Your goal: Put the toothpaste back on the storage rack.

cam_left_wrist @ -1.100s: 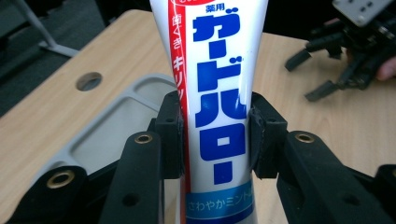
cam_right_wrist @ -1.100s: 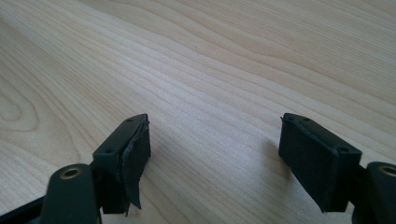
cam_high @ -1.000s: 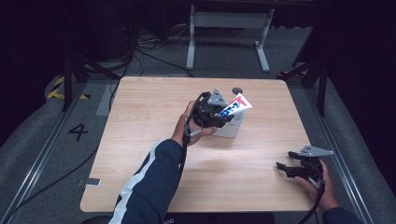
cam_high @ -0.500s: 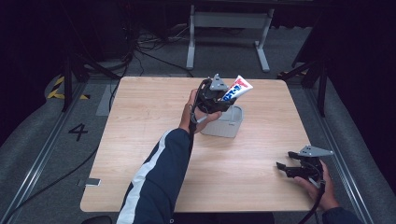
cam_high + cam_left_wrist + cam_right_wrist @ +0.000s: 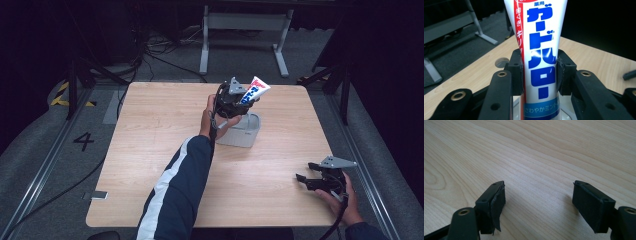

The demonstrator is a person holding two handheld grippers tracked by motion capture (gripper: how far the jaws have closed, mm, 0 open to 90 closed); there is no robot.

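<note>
A white toothpaste tube point(image 5: 255, 90) with blue and red lettering is clamped in my left gripper point(image 5: 241, 99), held tilted above a grey open box point(image 5: 244, 134) near the table's far middle. In the left gripper view the tube point(image 5: 541, 50) stands between both pads point(image 5: 517, 72), which press on its sides, with the box's pale inside just below. My right gripper point(image 5: 305, 179) rests at the table's near right corner in a hand, jaws wide apart. The right gripper view shows its gripper point(image 5: 539, 197) open over bare wood.
The wooden table point(image 5: 160, 150) is ringed by dark floor with cables and a metal stand leg point(image 5: 204, 40) behind it. A round hole point(image 5: 501, 62) in the tabletop lies beyond the left jaws. A sleeved forearm point(image 5: 175, 190) crosses the table's near middle.
The left hand has carried the tube to the right and toward the far edge, so it now hangs over the grey box. The right gripper has stayed put.
</note>
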